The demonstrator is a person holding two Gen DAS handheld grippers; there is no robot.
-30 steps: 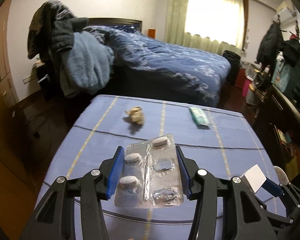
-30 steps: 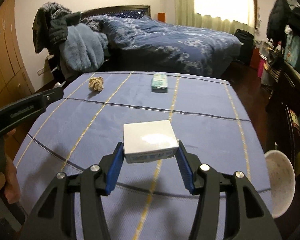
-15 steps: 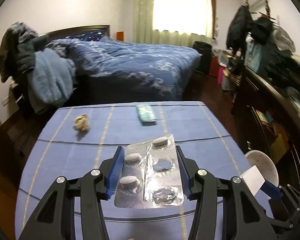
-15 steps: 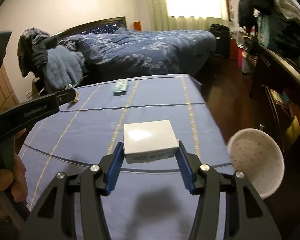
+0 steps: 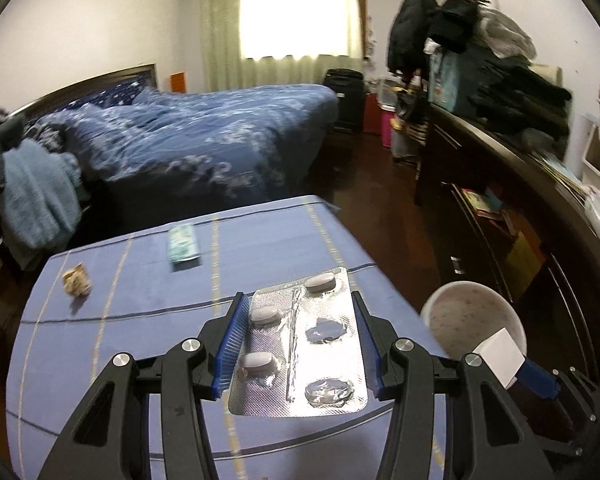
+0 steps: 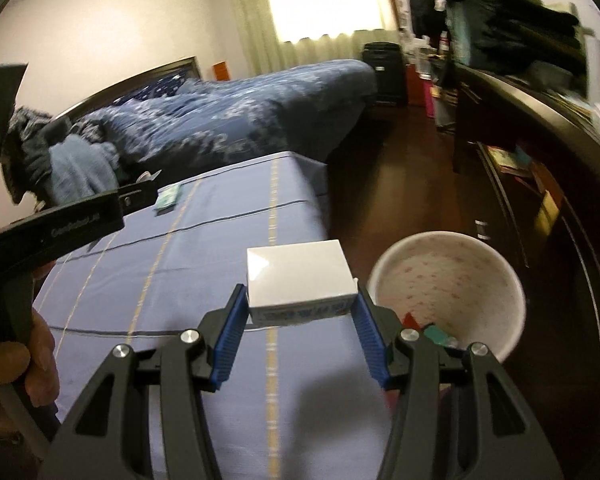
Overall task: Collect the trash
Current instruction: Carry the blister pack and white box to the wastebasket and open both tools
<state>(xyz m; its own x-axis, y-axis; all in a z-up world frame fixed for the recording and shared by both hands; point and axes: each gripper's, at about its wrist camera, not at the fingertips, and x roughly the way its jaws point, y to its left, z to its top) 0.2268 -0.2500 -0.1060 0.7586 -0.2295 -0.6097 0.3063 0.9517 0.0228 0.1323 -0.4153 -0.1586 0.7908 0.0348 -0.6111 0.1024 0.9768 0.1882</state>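
My left gripper (image 5: 298,338) is shut on a silver blister pack (image 5: 300,344) with a few pills left in it, held above the blue table (image 5: 140,300). My right gripper (image 6: 298,328) is shut on a small white box (image 6: 298,278); that box (image 5: 498,354) also shows at the right of the left wrist view. A white speckled bin (image 6: 452,276) stands on the floor just off the table's right edge, with some scraps at its bottom; the same bin (image 5: 466,316) sits right of the blister pack. A crumpled brown wad (image 5: 76,280) and a green packet (image 5: 182,244) lie on the far part of the table.
A bed with a blue quilt (image 5: 204,140) stands beyond the table. Dark shelves (image 5: 520,200) loaded with clothes run along the right. A chair draped in clothes (image 5: 32,192) is at the far left. A hand (image 6: 28,364) holds the left gripper's handle.
Both grippers swung to the right with their loads still held. The white bin has come into view and grown larger beside the table's right edge; the wad and packet slid left.
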